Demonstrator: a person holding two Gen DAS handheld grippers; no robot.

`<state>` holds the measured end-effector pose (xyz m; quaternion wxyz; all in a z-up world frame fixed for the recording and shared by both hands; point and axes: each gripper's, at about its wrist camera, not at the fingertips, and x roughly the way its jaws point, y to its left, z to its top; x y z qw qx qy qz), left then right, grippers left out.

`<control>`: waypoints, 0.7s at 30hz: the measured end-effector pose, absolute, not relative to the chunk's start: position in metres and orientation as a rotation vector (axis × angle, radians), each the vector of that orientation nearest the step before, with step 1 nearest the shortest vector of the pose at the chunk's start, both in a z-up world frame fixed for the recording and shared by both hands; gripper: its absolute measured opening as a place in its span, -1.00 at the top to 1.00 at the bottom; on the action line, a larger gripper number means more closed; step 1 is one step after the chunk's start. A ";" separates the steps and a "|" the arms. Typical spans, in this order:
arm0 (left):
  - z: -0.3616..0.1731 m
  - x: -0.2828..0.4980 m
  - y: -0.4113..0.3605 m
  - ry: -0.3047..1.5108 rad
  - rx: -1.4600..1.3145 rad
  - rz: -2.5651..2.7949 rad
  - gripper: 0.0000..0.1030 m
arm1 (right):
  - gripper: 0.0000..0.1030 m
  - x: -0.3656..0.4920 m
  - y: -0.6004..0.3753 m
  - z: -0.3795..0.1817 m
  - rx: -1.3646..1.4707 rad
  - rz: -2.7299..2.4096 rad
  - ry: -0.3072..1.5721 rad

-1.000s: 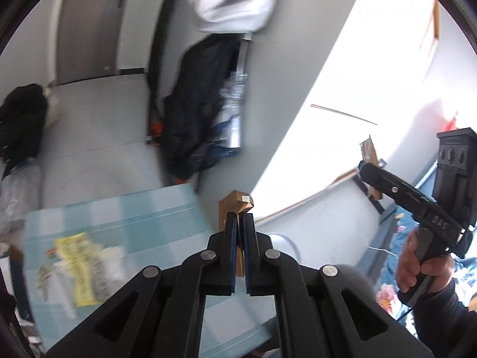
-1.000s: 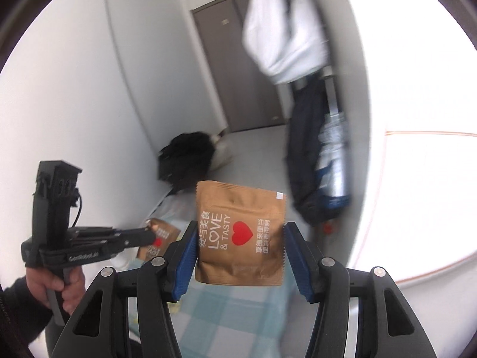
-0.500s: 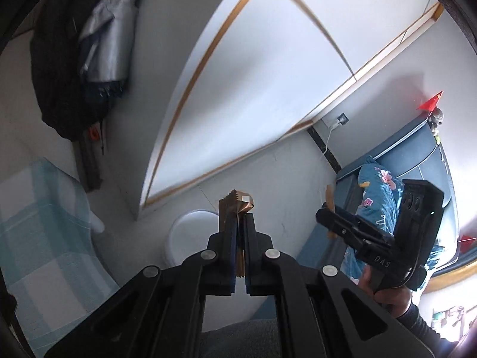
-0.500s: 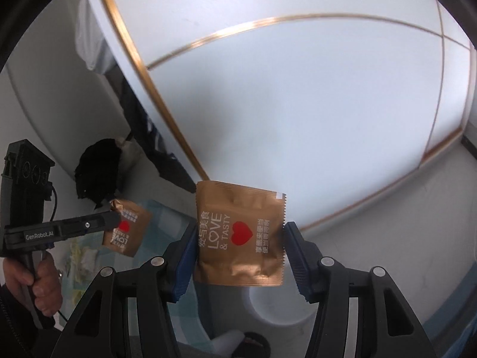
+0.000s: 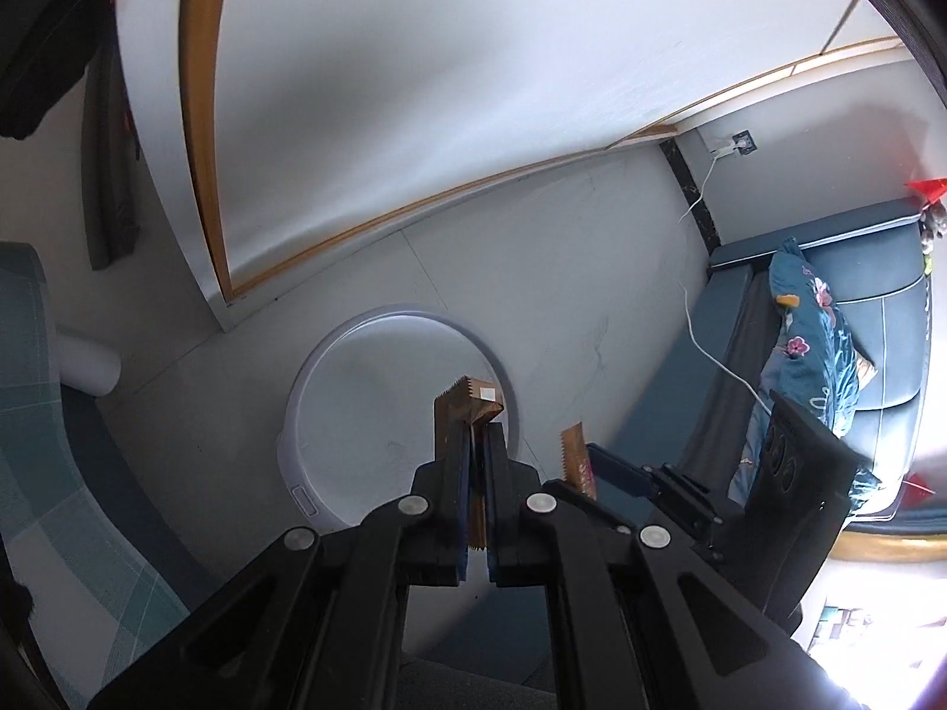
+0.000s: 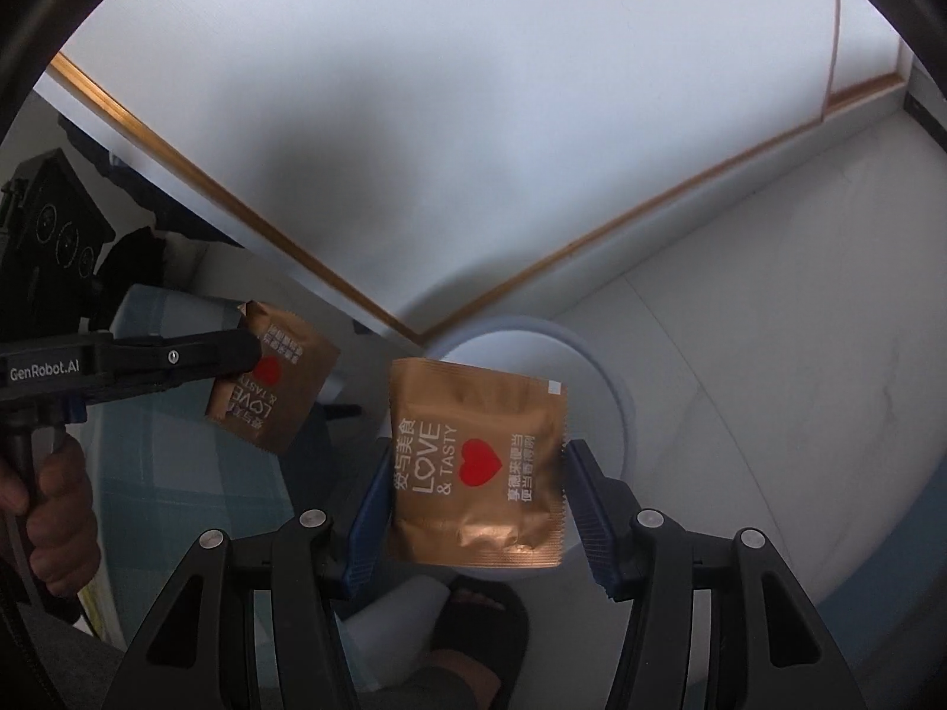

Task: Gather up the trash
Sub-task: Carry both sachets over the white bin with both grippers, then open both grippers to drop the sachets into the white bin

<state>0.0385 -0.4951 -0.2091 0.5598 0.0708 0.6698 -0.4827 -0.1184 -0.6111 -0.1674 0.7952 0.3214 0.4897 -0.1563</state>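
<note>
My left gripper (image 5: 476, 432) is shut on a brown snack packet (image 5: 467, 405), seen edge-on, above the round white bin (image 5: 308, 367) on the floor. In the right wrist view, the right gripper (image 6: 473, 485) is shut on a second brown "LOVE & TASTY" packet (image 6: 473, 467) by its two side edges, in front of the bin (image 6: 609, 390). The left gripper (image 6: 237, 349) shows at the left there with its packet (image 6: 278, 378). The right gripper (image 5: 592, 461) and the edge of its packet (image 5: 574, 455) sit just right of the bin in the left wrist view.
A table with a blue-green checked cloth (image 5: 35, 414) lies left of the bin. A blue sofa (image 5: 888, 272) with a floral cushion (image 5: 817, 355) and a white cable (image 5: 710, 349) are at the right. A white wall panel with gold trim (image 5: 201, 118) stands behind. A slippered foot (image 6: 479, 621) is below.
Both grippers have swung down from the room and table toward the floor. The white bin has come much closer and larger beneath them. Both packets stay gripped.
</note>
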 end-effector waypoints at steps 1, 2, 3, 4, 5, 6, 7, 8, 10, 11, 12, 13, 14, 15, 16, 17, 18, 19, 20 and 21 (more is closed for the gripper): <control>-0.212 0.042 -0.498 1.596 0.162 -1.129 0.99 | -0.08 -0.114 -0.608 -0.181 0.694 -0.334 1.083; -0.215 0.042 -0.498 1.608 0.163 -1.121 0.99 | -0.08 -0.110 -0.606 -0.190 0.691 -0.330 1.103; -0.222 0.043 -0.499 1.624 0.171 -1.112 0.99 | -0.08 -0.107 -0.607 -0.197 0.689 -0.327 1.116; -0.221 0.044 -0.501 1.632 0.172 -1.103 0.99 | -0.10 -0.104 -0.605 -0.208 0.691 -0.328 1.137; -0.224 0.045 -0.501 1.639 0.170 -1.094 0.99 | -0.11 -0.102 -0.606 -0.214 0.700 -0.325 1.149; -0.227 0.047 -0.500 1.651 0.162 -1.082 0.99 | -0.15 -0.098 -0.603 -0.219 0.709 -0.324 1.156; -0.227 0.048 -0.502 1.662 0.154 -1.075 0.99 | -0.17 -0.094 -0.601 -0.226 0.717 -0.330 1.172; -0.229 0.049 -0.502 1.678 0.147 -1.067 0.99 | -0.18 -0.090 -0.602 -0.229 0.720 -0.338 1.182; -0.228 0.049 -0.503 1.689 0.143 -1.057 0.99 | -0.19 -0.089 -0.608 -0.240 0.746 -0.330 1.187; -0.229 0.050 -0.504 1.691 0.147 -1.050 0.99 | -0.21 -0.085 -0.606 -0.243 0.752 -0.330 1.196; -0.230 0.049 -0.504 1.695 0.152 -1.044 0.99 | -0.23 -0.081 -0.606 -0.245 0.753 -0.334 1.208; -0.232 0.048 -0.505 1.702 0.160 -1.038 0.89 | -0.23 -0.080 -0.606 -0.247 0.752 -0.335 1.212; -0.236 0.048 -0.508 1.707 0.162 -1.036 0.79 | -0.23 -0.080 -0.608 -0.246 0.751 -0.335 1.213; -0.238 0.048 -0.509 1.711 0.159 -1.032 0.74 | -0.25 -0.078 -0.607 -0.246 0.752 -0.335 1.215; -0.238 0.047 -0.511 1.713 0.160 -1.025 0.67 | -0.26 -0.075 -0.606 -0.246 0.753 -0.336 1.216; -0.239 0.046 -0.510 1.719 0.167 -1.013 0.63 | -0.29 -0.076 -0.609 -0.249 0.755 -0.336 1.215; -0.241 0.044 -0.509 1.728 0.168 -1.020 0.62 | -0.31 -0.070 -0.608 -0.247 0.758 -0.336 1.213; -0.243 0.041 -0.513 1.737 0.176 -1.019 0.57 | -0.32 -0.070 -0.608 -0.247 0.760 -0.336 1.213; -0.243 0.039 -0.513 1.747 0.191 -1.018 0.49 | -0.36 -0.079 -0.614 -0.251 0.762 -0.337 1.214; -0.242 0.036 -0.512 1.751 0.196 -1.022 0.45 | -0.39 -0.081 -0.615 -0.252 0.764 -0.340 1.216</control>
